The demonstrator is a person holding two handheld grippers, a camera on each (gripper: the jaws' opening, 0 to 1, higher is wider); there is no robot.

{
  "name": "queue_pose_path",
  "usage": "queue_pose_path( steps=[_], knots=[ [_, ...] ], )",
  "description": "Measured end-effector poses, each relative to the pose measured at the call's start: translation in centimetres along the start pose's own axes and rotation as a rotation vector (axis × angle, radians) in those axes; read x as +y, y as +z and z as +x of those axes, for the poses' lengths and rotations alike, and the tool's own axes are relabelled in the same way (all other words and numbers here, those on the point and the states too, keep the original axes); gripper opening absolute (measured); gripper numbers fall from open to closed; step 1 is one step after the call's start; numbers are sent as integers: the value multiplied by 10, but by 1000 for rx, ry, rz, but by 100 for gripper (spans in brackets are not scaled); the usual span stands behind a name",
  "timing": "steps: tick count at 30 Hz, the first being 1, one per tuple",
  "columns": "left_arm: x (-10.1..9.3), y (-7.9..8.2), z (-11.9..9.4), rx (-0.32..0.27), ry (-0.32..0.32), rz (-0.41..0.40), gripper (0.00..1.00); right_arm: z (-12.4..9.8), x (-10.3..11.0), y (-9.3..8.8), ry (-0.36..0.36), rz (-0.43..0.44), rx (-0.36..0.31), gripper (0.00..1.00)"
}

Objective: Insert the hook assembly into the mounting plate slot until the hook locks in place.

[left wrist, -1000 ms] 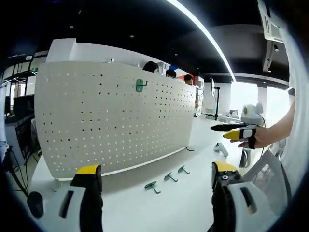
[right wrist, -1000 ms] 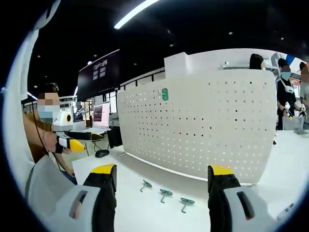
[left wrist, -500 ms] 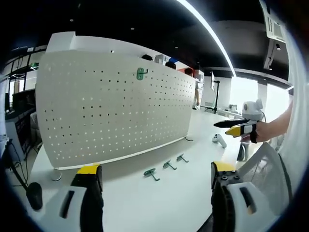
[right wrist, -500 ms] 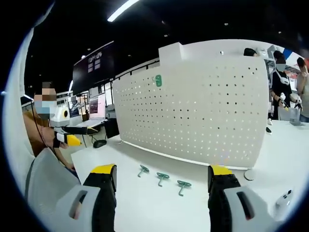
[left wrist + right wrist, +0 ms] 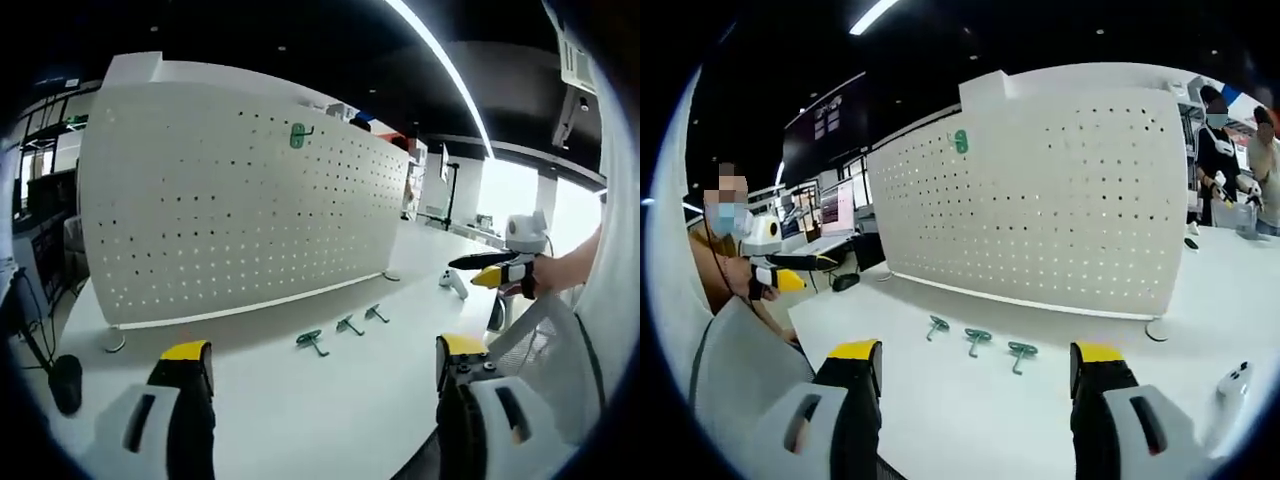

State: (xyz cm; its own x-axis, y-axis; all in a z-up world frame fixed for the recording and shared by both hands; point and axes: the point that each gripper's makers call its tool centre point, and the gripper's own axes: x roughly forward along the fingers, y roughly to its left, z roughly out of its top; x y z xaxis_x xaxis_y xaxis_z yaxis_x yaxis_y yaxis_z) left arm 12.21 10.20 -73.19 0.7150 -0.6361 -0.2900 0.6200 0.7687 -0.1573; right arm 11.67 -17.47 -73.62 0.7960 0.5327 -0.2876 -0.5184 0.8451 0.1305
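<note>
Both pairs of jaws stand wide apart with nothing between them: my left gripper (image 5: 315, 365) and my right gripper (image 5: 975, 365) hang above the white table (image 5: 330, 410), well short of the work. I take the tall white pegboard (image 5: 230, 200) as my landmark; it serves as the mounting plate and stands upright across the table. Three small green hooks (image 5: 311, 340) lie in a row on the tabletop in front of its foot, apart from one another, and I see the same row from the right gripper view (image 5: 975, 340). A fourth green hook (image 5: 298, 134) already sits high on the pegboard near its top edge. I judge the hooks light and stiff, probably smooth enough to twist in the pads, so I would pinch one across its flat back plate and leave the prongs free for the holes. A dark screen (image 5: 830, 125) behind the pegboard's far end carries white lettering, too small for me to read; I can make out no other labels.
</note>
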Motion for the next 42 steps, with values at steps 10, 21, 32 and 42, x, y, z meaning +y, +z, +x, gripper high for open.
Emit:
queue_pose_path(
  steps=[10, 21, 32, 42],
  knots=[
    [0, -6, 0, 11, -1, -9, 94, -1, 0, -6, -8, 15, 14, 75],
    [-4, 7, 11, 14, -43, 18, 94, -1, 1, -7, -4, 12, 17, 74],
    [-2, -5, 36, 173, -140, 139, 94, -2, 0, -9, 0, -3, 34, 72],
    [-3, -5, 52, 213, -199, 179, 92, -3, 0, -12, -1, -7, 44, 71]
  ],
)
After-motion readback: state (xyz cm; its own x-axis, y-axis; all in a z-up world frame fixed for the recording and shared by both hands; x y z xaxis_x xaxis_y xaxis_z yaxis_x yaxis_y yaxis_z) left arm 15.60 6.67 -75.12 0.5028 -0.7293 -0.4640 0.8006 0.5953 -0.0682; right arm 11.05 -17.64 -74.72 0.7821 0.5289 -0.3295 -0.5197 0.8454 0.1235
